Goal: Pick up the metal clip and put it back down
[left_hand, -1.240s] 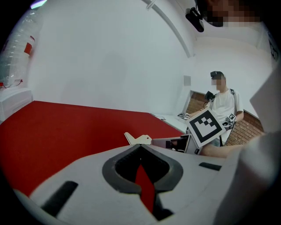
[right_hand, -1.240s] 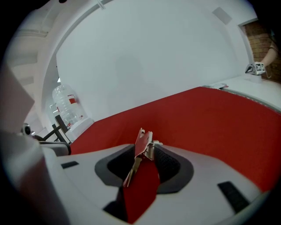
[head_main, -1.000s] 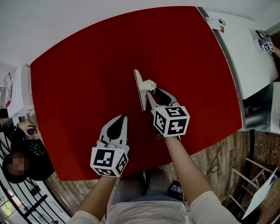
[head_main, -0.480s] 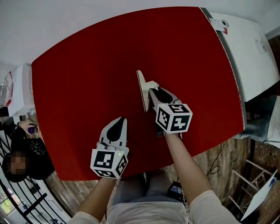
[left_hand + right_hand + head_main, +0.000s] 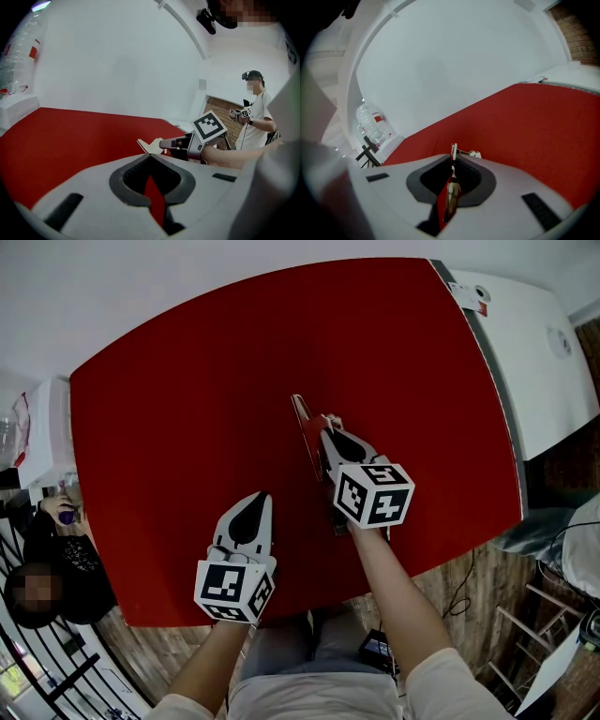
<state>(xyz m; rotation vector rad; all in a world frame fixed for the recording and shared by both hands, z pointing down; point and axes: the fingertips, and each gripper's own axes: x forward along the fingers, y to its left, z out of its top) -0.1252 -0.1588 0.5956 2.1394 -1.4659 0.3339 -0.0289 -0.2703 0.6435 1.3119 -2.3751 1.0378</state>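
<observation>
On the red table (image 5: 187,409) the metal clip (image 5: 306,431) is a thin pale plate with a small handle, standing on edge near the middle. My right gripper (image 5: 325,430) reaches it from the near side, its jaws closing with the clip's handle pinched between them. The right gripper view has the clip (image 5: 453,151) edge-on, sticking up out of the narrow slit of the right gripper (image 5: 453,163). My left gripper (image 5: 256,497) rests lower left, shut and empty. In the left gripper view the left gripper (image 5: 150,157) faces the clip (image 5: 148,146).
A white unit (image 5: 534,343) adjoins the table's right edge. A water bottle (image 5: 371,123) stands on a white stand past the table's far-left corner. One person (image 5: 255,117) stands to the right, another (image 5: 52,568) by the table's left near corner.
The right gripper's jaws have closed on the clip. The clip, earlier showing its broad pale face, now stands turned edge-on. The left gripper has not moved.
</observation>
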